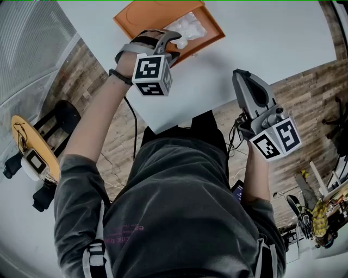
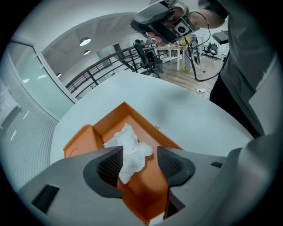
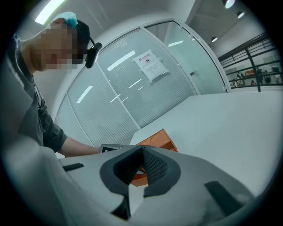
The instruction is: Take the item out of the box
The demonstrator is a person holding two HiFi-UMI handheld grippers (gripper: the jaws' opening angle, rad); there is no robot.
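Observation:
An open orange box [image 1: 136, 16] lies on the white table [image 1: 272, 38] at the far side. A crumpled white plastic item [image 1: 187, 30] rests inside it. My left gripper [image 1: 173, 40] points steeply down over the box's near right part. In the left gripper view the jaws [image 2: 139, 154] stand wide apart above the box [image 2: 79, 137], and the white item [image 2: 130, 150] shows in the gap between them, not pinched. My right gripper [image 1: 241, 73] hovers near the table's front right edge, apart from the box. Its jaws [image 3: 142, 152] meet at the tips with nothing in them, and the box [image 3: 157, 139] shows beyond.
The table's front edge runs just ahead of the person's body. A black stool [image 1: 60, 117] stands on the wooden floor at left, and a cable [image 1: 133, 130] hangs by the table edge. Office chairs [image 2: 148, 55] and desks stand beyond the table.

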